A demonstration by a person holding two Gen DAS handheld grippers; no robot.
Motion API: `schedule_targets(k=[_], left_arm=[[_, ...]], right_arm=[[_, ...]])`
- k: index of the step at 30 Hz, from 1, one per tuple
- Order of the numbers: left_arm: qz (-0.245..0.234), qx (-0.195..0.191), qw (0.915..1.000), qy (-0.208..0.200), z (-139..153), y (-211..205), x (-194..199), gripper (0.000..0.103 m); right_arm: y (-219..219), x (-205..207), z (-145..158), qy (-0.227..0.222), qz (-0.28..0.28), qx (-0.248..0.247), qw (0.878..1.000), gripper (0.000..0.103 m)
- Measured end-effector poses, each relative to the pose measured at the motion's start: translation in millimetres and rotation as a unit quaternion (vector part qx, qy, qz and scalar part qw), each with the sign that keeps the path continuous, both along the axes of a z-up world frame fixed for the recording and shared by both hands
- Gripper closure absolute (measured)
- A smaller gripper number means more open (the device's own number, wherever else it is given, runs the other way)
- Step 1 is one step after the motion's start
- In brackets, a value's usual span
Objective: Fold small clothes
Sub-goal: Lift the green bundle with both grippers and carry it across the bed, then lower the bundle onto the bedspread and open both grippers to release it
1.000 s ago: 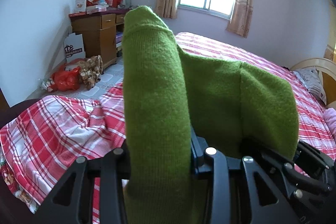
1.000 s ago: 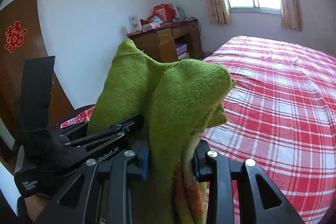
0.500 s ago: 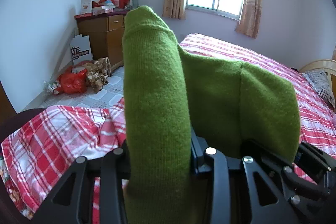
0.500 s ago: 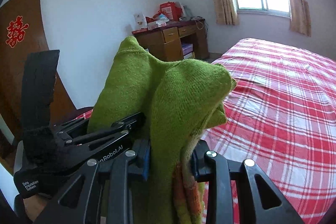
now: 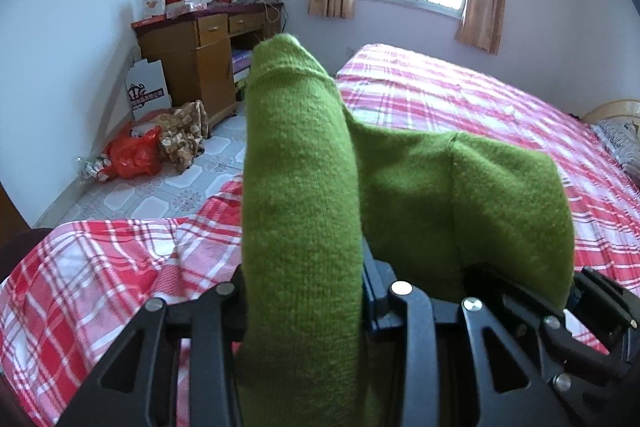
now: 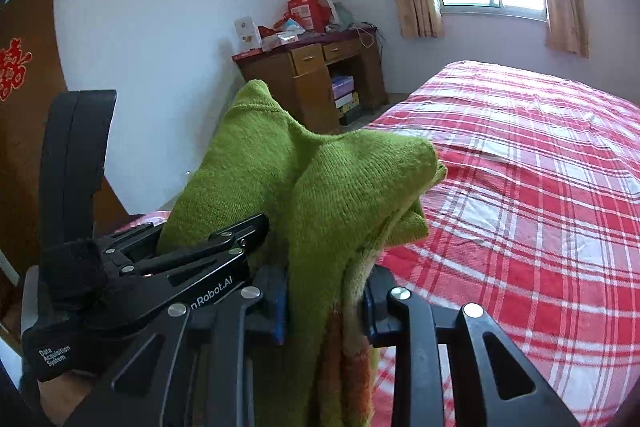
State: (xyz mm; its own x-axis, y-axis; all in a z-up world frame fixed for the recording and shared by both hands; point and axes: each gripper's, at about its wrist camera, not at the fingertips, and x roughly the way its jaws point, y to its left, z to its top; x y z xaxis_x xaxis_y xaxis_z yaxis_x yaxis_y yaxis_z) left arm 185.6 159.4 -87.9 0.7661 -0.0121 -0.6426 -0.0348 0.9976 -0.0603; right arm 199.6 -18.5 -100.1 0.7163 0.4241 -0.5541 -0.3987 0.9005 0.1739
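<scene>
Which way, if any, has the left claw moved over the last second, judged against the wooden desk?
Yes. In the left wrist view the wooden desk has slid rightward and downward, so the left claw, shut on the green knitted garment, has swung left and tilted upward.

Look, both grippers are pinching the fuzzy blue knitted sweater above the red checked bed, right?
Nearly. The knitted sweater is green, not blue, as the left wrist view shows. The left gripper and right gripper are both pinching it above the red checked bed.

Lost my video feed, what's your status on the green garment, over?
Left gripper and right gripper both shut on green knit garment. Garment held up above plaid bed. Nothing in the way.
</scene>
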Motion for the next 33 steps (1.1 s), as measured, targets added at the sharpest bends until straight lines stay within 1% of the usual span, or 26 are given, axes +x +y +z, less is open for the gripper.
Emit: schedule_targets(k=[4, 6, 8, 10, 13, 15, 16, 18, 21, 23, 25, 26, 27, 28, 29, 31, 33], left_arm=[[0.004, 0.015, 0.9998, 0.009, -10.6, -4.6, 15.0, 0.065], [0.011, 0.021, 0.9996, 0.013, -15.9, -3.3, 19.7, 0.065], [0.017, 0.014, 0.9995, 0.021, -20.5, 1.6, 22.3, 0.063], [0.022, -0.002, 0.9992, 0.034, -25.7, 6.0, 24.6, 0.061], [0.033, 0.004, 0.9986, 0.04, -28.7, 7.8, 30.0, 0.053], [0.041, 0.011, 0.9981, 0.044, -30.8, 8.2, 32.5, 0.044], [0.044, 0.012, 0.998, 0.045, -31.8, 10.0, 34.3, 0.041], [0.052, 0.012, 0.9975, 0.047, -33.5, 13.5, 37.6, 0.029], [0.064, 0.002, 0.9967, 0.051, -34.8, 17.9, 41.5, 0.021], [0.068, 0.005, 0.9965, 0.048, -34.2, 17.8, 40.5, 0.018], [0.072, 0.011, 0.9963, 0.046, -33.8, 17.2, 40.0, 0.016], [0.073, 0.011, 0.9961, 0.047, -33.9, 17.2, 40.4, 0.015], [0.075, 0.012, 0.996, 0.048, -34.1, 17.5, 40.9, 0.014], [0.076, 0.011, 0.9958, 0.049, -34.8, 18.1, 42.0, 0.014], [0.078, 0.009, 0.9957, 0.05, -35.1, 19.5, 42.3, 0.013], [0.081, 0.006, 0.9954, 0.051, -35.6, 21.5, 42.5, 0.011], [0.081, 0.003, 0.9953, 0.052, -36.0, 22.2, 42.9, 0.011]], right_arm=[[4.6, 24.1, -21.1, -0.002, -0.007, -0.041, 0.999, 0.074], [3.5, 34.5, -31.3, 0.003, -0.014, -0.053, 0.999, 0.074], [-0.9, 47.4, -47.8, 0.023, -0.024, -0.062, 0.998, 0.075], [-4.1, 55.5, -60.5, 0.034, -0.027, -0.065, 0.997, 0.075], [-4.5, 61.0, -61.6, 0.039, -0.025, -0.061, 0.997, 0.074], [-5.0, 62.1, -63.0, 0.04, -0.024, -0.061, 0.997, 0.074], [-6.9, 63.8, -63.1, 0.045, -0.024, -0.056, 0.997, 0.074], [-9.8, 67.0, -63.4, 0.053, -0.027, -0.048, 0.997, 0.073], [-13.2, 67.4, -58.7, 0.062, -0.018, -0.042, 0.997, 0.072], [-21.8, 63.6, -50.0, 0.065, -0.017, -0.022, 0.997, 0.072], [-40.2, 56.1, -36.7, 0.062, -0.043, 0.015, 0.997, 0.072], [-43.3, 51.7, -32.1, 0.055, -0.056, 0.017, 0.997, 0.072], [-44.4, 46.4, -25.6, 0.04, -0.074, 0.008, 0.996, 0.072], [-42.4, 39.1, -15.5, 0.01, -0.092, -0.01, 0.996, 0.072], [-39.5, 35.7, -9.5, -0.004, -0.096, -0.017, 0.995, 0.072], [-23.9, 33.7, 1.4, -0.024, -0.077, -0.035, 0.996, 0.072], [-1.0, 38.7, 0.6, -0.022, -0.045, -0.07, 0.996, 0.072]])
